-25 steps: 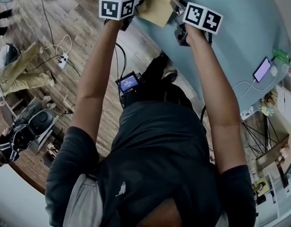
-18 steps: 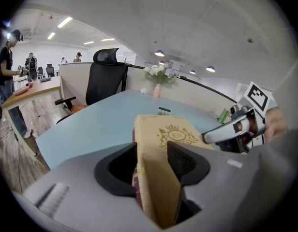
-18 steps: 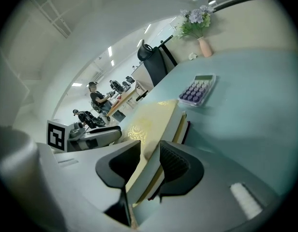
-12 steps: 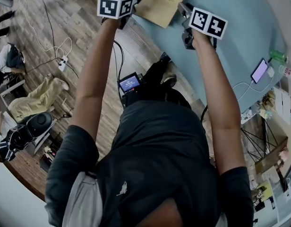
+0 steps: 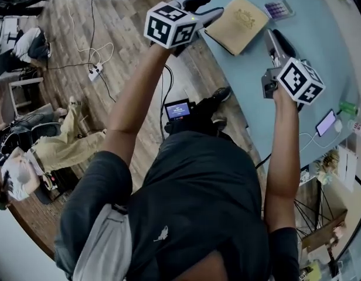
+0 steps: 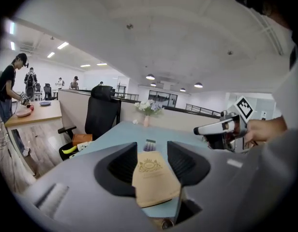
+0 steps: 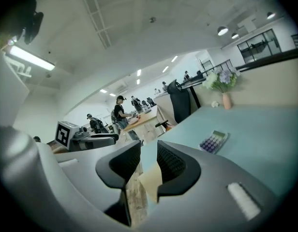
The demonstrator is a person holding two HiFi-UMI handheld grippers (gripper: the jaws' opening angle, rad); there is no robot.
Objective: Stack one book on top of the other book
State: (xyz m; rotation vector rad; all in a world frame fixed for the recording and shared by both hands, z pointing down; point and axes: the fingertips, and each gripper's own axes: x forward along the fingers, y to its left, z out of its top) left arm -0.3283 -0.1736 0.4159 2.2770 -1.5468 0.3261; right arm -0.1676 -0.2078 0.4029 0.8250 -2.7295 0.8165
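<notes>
Both bare arms reach forward, away from the body: the left arm (image 5: 133, 98) is stretched nearly straight, and the right arm (image 5: 284, 151) is also extended, its hand set a little nearer the torso. The left tool (image 5: 205, 9) points ahead and to the right, its marker cube (image 5: 172, 25) uppermost and its jaws standing wide apart. The right tool (image 5: 275, 38) points ahead and slightly left, with only a narrow gap between its jaws.
</notes>
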